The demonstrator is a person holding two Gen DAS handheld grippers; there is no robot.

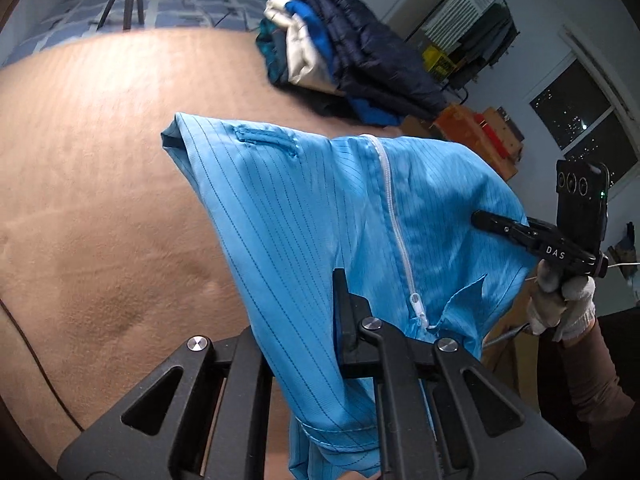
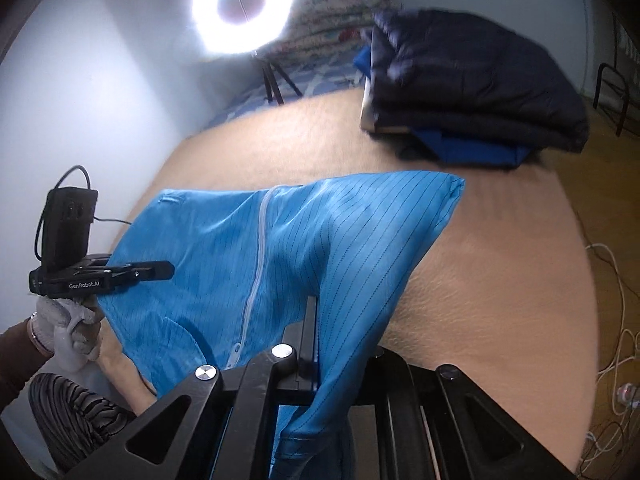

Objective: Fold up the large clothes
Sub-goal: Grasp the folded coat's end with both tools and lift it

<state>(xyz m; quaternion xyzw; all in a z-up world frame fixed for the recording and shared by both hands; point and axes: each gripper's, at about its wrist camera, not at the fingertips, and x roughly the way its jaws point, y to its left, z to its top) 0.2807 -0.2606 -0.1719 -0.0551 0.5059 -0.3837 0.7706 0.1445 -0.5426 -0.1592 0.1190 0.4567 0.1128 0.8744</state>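
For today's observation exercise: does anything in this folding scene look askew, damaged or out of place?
Nothing is damaged. The blue striped garment hangs unevenly, one folded corner jutting out while both grippers, left and right, pinch it. The folded pile behind leans slightly.

Right gripper (image 2: 310, 336) fingers clamp blue garment (image 2: 320, 232); left gripper (image 2: 170, 270) alongside.

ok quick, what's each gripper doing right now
left gripper: shut on the blue garment
right gripper: shut on the blue garment
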